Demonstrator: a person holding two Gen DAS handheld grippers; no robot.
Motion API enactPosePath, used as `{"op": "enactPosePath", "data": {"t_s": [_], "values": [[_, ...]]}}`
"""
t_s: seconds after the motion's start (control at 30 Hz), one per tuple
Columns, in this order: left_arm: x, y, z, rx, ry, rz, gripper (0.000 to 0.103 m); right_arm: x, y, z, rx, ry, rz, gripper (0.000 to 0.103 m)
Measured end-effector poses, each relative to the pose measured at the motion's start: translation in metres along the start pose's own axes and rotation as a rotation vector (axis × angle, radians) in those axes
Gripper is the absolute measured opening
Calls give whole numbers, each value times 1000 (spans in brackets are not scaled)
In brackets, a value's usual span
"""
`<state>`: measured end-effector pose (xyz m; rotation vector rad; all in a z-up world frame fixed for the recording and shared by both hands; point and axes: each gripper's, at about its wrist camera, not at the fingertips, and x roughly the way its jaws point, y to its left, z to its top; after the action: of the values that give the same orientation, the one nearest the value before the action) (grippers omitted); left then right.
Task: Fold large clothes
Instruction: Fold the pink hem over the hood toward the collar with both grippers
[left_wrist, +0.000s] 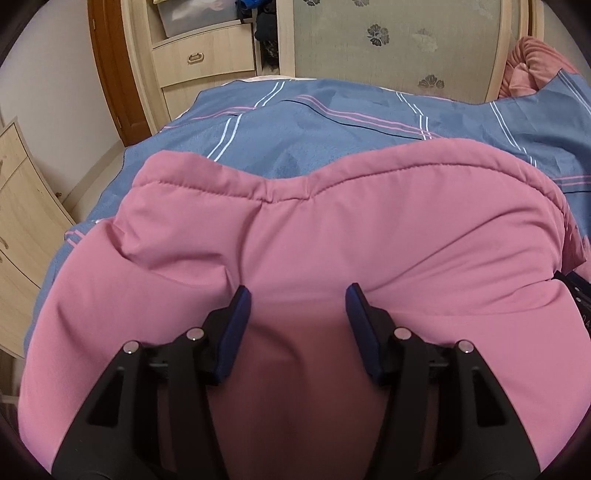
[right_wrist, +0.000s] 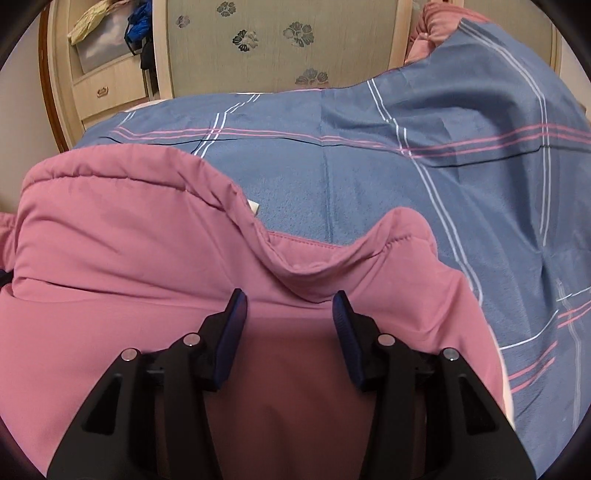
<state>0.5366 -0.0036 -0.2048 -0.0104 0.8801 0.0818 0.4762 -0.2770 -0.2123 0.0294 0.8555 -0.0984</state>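
Black left gripper (left_wrist: 298, 295), blue pads (left_wrist: 236, 325), silver screws (left_wrist: 194, 334)

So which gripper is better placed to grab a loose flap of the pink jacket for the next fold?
Probably the right gripper. Its open jaws point straight at a raised, loose flap of the pink jacket, with the blue bedsheet just beyond. The left gripper, also open, faces smooth padded fabric, the stitched hem farther off.
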Motion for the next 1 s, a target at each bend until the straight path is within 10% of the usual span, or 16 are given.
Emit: {"op": "enactPosePath", "data": {"t_s": [0.6, 0.77, 1.0], "values": [[-1, 2, -5, -12, -18, -26, 56, 3, -3, -1, 16, 0, 23, 52], [-62, 10, -13, -57, -110, -170, 46, -63, -28, -12, 36, -93, 88, 54], [-112, -86, -63, 245, -165, -218, 51, -96, -64, -71, 35, -16, 58, 56]]}}
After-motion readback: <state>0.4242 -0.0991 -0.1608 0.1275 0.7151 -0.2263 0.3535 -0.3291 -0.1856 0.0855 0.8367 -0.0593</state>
